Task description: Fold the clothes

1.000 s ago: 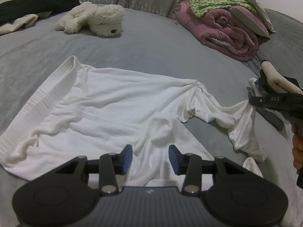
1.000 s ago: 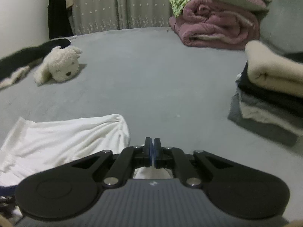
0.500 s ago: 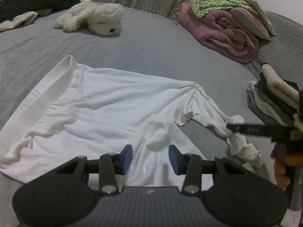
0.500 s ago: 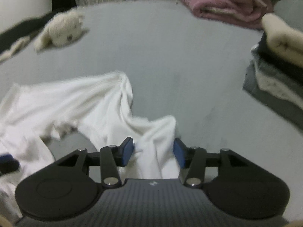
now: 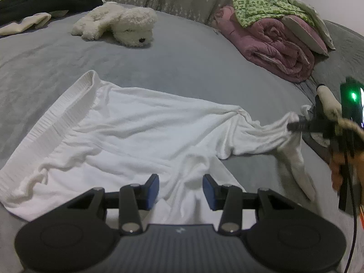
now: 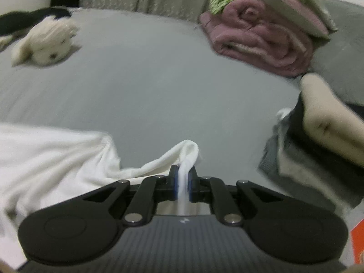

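Lying spread across the grey bed (image 5: 182, 52), the white knitted long-sleeved garment with a ribbed hem (image 5: 127, 122) has its ribbed band toward the left of the left wrist view and one sleeve drawn out to the right, lifted off the bed sheet. The left gripper (image 5: 180, 187) hovers low over the near part of the garment with its blue-padded jaws apart and nothing pressed between them; white fabric lies beneath the gap. The right gripper (image 6: 182, 183) has just been closing and its blue pads are now clamped on a bunched strip of the garment's sleeve, which stands up in a small fold just past the fingertips in the right wrist view; that view is blurred. In the left wrist view the same gripper shows at the right edge, its black tip at the sleeve end, with the person's hand (image 5: 339, 170) behind it. Farther back on the bed lies a cream plush toy dog (image 5: 120, 26), well apart from the garment. At the far right sits a rolled pink quilt (image 5: 273, 43) with a green patterned cloth (image 5: 266, 9) on top. Just beside the right gripper stands a stack of folded clothes, cream on top over dark and grey layers (image 6: 318, 132)
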{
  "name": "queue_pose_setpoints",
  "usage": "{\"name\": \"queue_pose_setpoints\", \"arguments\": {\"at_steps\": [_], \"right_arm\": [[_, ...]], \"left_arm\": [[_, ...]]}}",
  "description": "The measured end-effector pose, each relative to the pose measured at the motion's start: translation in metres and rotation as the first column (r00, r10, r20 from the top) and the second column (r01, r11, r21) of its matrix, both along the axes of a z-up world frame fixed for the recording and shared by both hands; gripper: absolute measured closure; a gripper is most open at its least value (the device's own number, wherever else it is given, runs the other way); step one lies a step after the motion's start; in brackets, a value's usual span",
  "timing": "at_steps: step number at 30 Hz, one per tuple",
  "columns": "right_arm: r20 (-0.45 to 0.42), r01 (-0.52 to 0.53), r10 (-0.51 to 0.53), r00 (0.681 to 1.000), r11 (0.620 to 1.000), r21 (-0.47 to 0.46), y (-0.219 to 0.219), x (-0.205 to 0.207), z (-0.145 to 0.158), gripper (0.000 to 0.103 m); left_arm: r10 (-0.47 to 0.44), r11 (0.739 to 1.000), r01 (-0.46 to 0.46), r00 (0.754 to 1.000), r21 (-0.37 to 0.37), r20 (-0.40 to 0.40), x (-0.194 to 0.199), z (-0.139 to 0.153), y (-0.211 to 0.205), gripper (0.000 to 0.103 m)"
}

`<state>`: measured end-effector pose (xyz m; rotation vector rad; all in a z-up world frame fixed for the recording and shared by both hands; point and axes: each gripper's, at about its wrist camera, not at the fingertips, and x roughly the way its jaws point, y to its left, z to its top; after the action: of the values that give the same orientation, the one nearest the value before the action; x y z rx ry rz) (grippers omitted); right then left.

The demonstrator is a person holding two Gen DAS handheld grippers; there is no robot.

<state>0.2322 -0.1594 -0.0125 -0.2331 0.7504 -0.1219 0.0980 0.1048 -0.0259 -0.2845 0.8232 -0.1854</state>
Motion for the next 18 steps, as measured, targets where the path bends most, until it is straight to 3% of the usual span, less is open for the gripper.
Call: {"name": "queue_pose_setpoints", "arguments": {"at_steps": [6,9,10,14,18], "right_arm": [[0.051,0.041,-0.041,0.998,0.999,0.0,-0.005,0.026,0.019,0.094],[0.033,0.046,-0.046,0.998,0.999,0.02,-0.003,0.03,0.02,0.091],[0.026,0.041,-0.042,0.999,0.999,0.029,-0.001,0.029,0.02,0.086],[0.001,0.013,-0.013,1.0,0.999,0.046,0.007,0.017,0.017,0.085],[-0.013,-0.007,0.007,1.0,0.999,0.05,0.008,0.005,0.017,0.071]], "left_arm": [[0.01,1.0,-0.01,1.0,-0.001,0.003,0.001,0.002,0.004,0.06],[0.013,1.0,-0.013,1.0,0.003,0.004,0.001,0.003,0.006,0.06],[0.013,1.0,-0.013,1.0,0.005,0.004,0.001,0.003,0.006,0.06],[0.021,1.0,-0.021,1.0,0.009,0.004,0.002,0.004,0.008,0.06],[0.019,1.0,-0.019,1.0,0.015,0.006,0.001,0.006,0.007,0.06]]}}
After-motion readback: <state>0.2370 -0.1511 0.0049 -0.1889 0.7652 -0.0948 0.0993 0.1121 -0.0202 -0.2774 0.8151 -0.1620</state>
